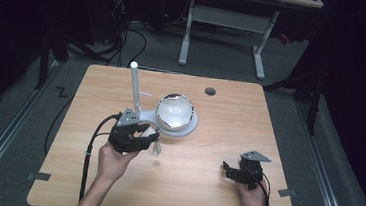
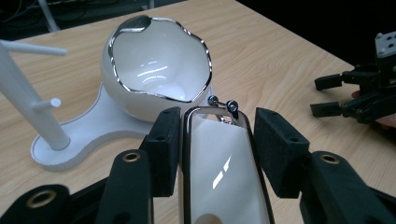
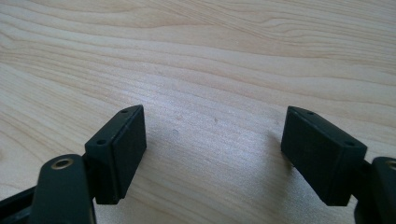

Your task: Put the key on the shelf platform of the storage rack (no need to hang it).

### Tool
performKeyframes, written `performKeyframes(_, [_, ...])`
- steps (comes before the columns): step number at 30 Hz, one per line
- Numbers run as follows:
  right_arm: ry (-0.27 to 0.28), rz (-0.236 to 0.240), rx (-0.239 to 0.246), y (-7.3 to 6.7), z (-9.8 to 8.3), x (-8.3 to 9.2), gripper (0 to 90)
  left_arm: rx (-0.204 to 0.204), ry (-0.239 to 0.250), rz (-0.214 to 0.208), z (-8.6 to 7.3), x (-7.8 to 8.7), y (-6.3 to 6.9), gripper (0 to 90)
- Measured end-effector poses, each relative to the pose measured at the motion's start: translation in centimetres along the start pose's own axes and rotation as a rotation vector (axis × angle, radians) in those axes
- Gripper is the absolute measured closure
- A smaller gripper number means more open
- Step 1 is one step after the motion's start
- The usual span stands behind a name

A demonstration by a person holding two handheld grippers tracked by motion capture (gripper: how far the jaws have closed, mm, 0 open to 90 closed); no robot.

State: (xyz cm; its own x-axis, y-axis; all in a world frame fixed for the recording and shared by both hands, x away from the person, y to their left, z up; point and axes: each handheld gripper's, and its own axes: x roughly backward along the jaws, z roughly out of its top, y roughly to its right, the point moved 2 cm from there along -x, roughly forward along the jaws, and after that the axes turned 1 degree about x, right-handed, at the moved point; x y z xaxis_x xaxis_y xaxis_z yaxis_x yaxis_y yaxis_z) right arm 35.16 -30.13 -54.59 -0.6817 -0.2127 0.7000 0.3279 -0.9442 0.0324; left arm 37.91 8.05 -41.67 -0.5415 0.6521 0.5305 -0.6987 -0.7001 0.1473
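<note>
A glossy white shell piece [image 2: 224, 163] with a chrome rim and two small screws at its top sits between the pads of my left gripper [image 2: 219, 149], which is shut on it. In the high view that gripper [image 1: 153, 139] is at the table's left middle and holds the piece [image 1: 156, 147] just above the wood. Just beyond it stands a white egg-shaped bowl [image 1: 174, 112] with a jagged chrome rim [image 2: 159, 60]. At the right front, my right gripper [image 1: 229, 170] rests low over the table, open, with bare wood between its pads [image 3: 212, 154].
The bowl sits on a white stand [image 1: 189, 126] with an upright white post [image 1: 135, 86] bearing short pegs [image 2: 44, 105]. A round grey grommet [image 1: 210, 91] is set in the far tabletop. A black cable [image 1: 89, 145] trails from the left gripper.
</note>
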Motion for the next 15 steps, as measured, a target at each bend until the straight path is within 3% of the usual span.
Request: performKeyframes(15, [0.000, 0.000, 0.000, 0.0, 0.0, 0.0, 22.7, -0.016, 0.029, -0.025, 3.9, -0.2, -0.6, 52.9])
